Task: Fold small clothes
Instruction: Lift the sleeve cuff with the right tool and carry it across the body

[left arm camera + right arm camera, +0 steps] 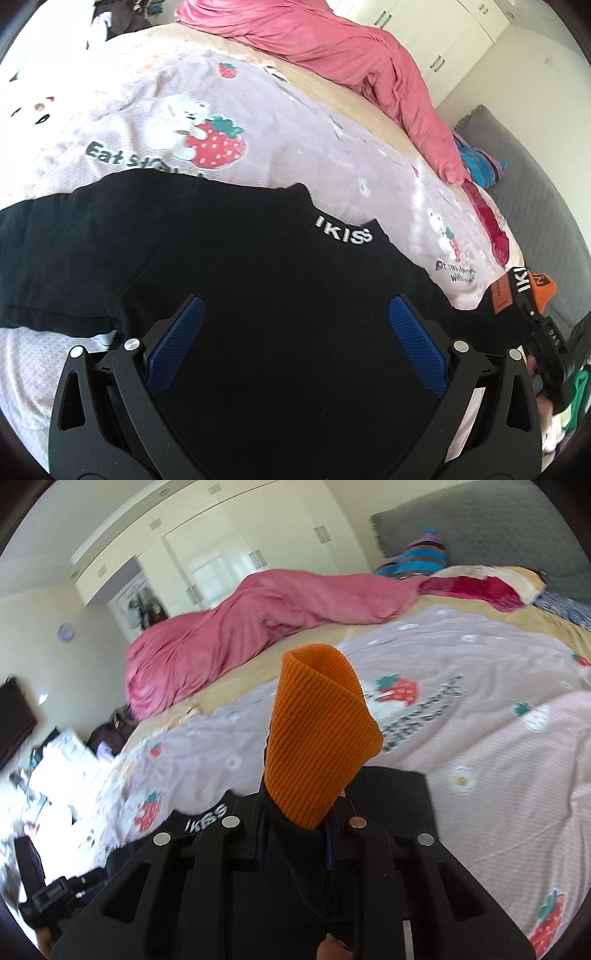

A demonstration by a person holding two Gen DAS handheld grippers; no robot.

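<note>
Black top (258, 288) with white lettering lies spread on the strawberry-print sheet (280, 122); the left gripper (295, 328) stands wide apart above it, holding nothing. Right gripper (295, 812) is pinched tight on the top's sleeve — orange cuff (317, 734) sticking up past its tips.

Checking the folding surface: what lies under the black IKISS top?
The black IKISS top lies on a lilac strawberry-print bedspread. Whatever sits directly beneath its middle is covered.

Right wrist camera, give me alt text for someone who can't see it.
The right gripper is shut on the orange ribbed cuff of a black garment, lifting it above a strawberry-print bedspread. Behind lie a pink duvet and white wardrobes.
</note>
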